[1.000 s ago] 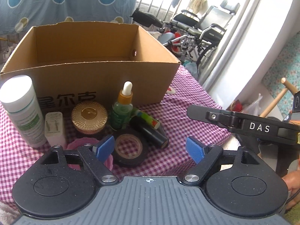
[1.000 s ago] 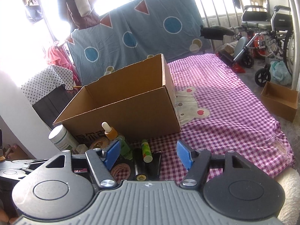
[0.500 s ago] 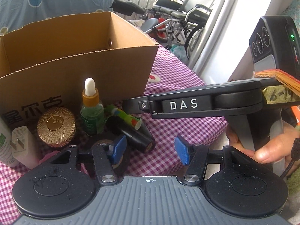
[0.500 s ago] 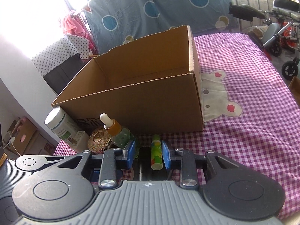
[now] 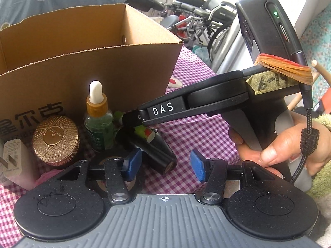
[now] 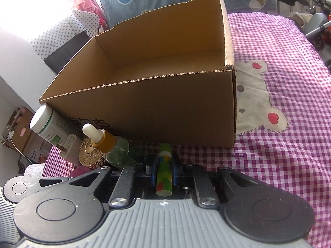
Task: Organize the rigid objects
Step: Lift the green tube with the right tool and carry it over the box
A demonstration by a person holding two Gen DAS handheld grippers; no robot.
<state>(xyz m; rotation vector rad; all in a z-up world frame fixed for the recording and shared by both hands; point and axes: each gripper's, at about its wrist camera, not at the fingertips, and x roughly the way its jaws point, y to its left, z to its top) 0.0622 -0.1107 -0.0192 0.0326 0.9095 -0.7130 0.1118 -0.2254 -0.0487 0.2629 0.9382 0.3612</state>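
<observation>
My right gripper (image 6: 164, 166) is shut on a green patterned tube (image 6: 164, 177), which lies just in front of the cardboard box (image 6: 144, 111). In the left wrist view the right gripper (image 5: 134, 122) reaches in from the right, and the green tube (image 5: 144, 131) sits in its tips. My left gripper (image 5: 164, 165) hangs over a black cylinder (image 5: 157, 155) lying on the checked cloth. Its jaws are closing; the cylinder's near end is between the blue pads (image 5: 197, 168), which do not touch it. A black tape roll (image 5: 103, 160) is half hidden behind the left finger.
A dropper bottle (image 5: 98, 124), a gold-lidded jar (image 5: 55, 138) and a white plug (image 5: 12, 161) stand before the box (image 5: 103, 72). A white bottle (image 6: 49, 126) leans at its left corner. A hand (image 5: 279, 146) holds the right gripper. Wheelchairs (image 5: 202, 20) stand behind.
The right gripper came in from the right, sank to the green tube and shut on it. The left gripper's jaws narrowed and it moved closer to the black cylinder.
</observation>
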